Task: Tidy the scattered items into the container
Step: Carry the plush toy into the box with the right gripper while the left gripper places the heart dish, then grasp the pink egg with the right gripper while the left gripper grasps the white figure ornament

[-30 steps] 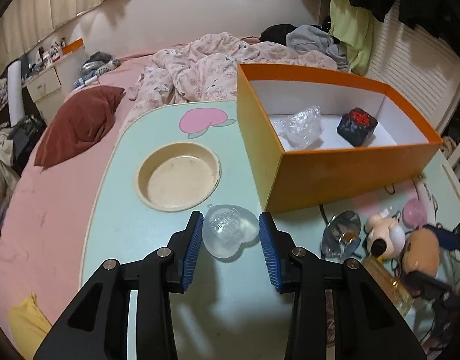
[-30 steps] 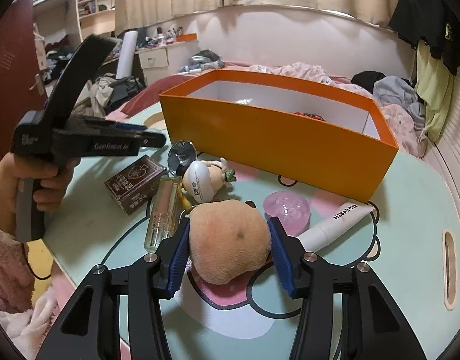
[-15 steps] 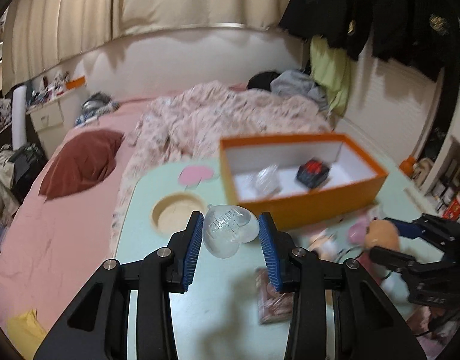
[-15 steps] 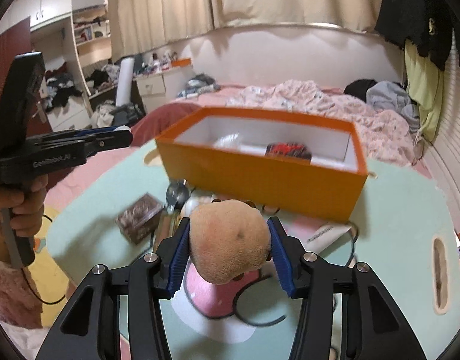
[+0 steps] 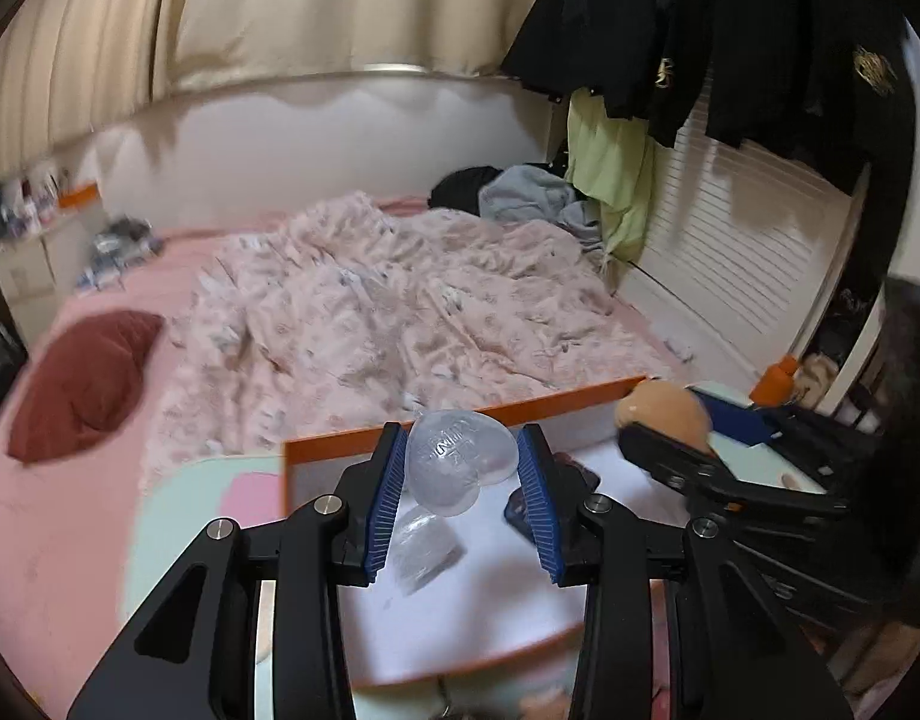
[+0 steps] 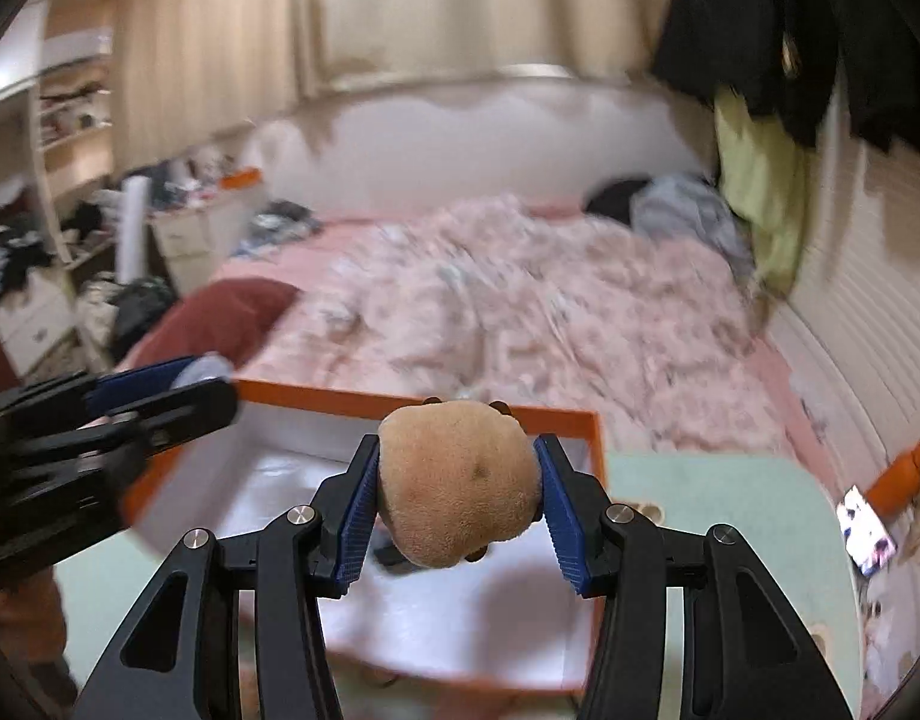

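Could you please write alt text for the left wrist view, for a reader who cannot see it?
The left gripper holds a clear heart-shaped case above the open orange box; behind lies a pink bed.

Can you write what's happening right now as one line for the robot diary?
left gripper: shut on clear heart case | right gripper: shut on tan plush toy | both above orange box | nothing dropped yet

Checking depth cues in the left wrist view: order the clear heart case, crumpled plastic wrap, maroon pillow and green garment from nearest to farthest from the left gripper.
1. Clear heart case, between its jaws.
2. Crumpled plastic wrap, below, inside the box.
3. Maroon pillow, left, on the bed.
4. Green garment, hanging far right.
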Action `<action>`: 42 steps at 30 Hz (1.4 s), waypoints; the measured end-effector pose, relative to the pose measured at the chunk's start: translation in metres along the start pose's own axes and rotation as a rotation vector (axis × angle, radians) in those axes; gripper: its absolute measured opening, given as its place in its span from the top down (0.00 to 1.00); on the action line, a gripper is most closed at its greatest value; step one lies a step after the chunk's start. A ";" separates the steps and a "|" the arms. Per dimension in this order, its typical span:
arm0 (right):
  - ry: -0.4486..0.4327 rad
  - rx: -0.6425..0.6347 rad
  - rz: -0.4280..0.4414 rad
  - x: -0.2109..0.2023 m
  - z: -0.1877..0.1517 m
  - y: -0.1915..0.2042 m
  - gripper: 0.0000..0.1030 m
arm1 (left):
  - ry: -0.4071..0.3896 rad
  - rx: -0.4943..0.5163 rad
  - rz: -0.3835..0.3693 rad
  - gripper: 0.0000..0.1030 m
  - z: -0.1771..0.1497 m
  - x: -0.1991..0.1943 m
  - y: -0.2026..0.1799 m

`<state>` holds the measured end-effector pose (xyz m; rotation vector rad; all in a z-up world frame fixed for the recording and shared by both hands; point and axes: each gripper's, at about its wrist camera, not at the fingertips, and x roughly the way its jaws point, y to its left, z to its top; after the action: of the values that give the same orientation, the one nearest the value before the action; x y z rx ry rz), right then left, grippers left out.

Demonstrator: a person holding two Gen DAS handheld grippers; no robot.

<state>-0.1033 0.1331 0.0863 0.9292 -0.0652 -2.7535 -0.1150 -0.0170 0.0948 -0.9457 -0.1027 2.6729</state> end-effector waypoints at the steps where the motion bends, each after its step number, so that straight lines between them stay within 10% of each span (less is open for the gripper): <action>1: 0.015 0.025 0.003 0.007 0.000 -0.005 0.52 | 0.019 -0.024 -0.024 0.62 -0.001 0.007 0.004; 18: 0.025 0.092 0.085 0.016 -0.006 -0.019 0.50 | 0.103 -0.070 0.007 0.62 -0.020 0.041 0.018; 24: -0.017 0.109 0.072 0.012 -0.005 -0.020 0.33 | 0.106 -0.105 -0.019 0.60 -0.017 0.044 0.021; 42: -0.110 0.151 0.147 -0.029 -0.007 -0.034 0.29 | -0.019 -0.115 0.020 0.51 -0.019 -0.041 0.033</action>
<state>-0.0831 0.1728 0.0941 0.7733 -0.3509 -2.6890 -0.0812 -0.0615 0.0992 -0.9604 -0.2541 2.7196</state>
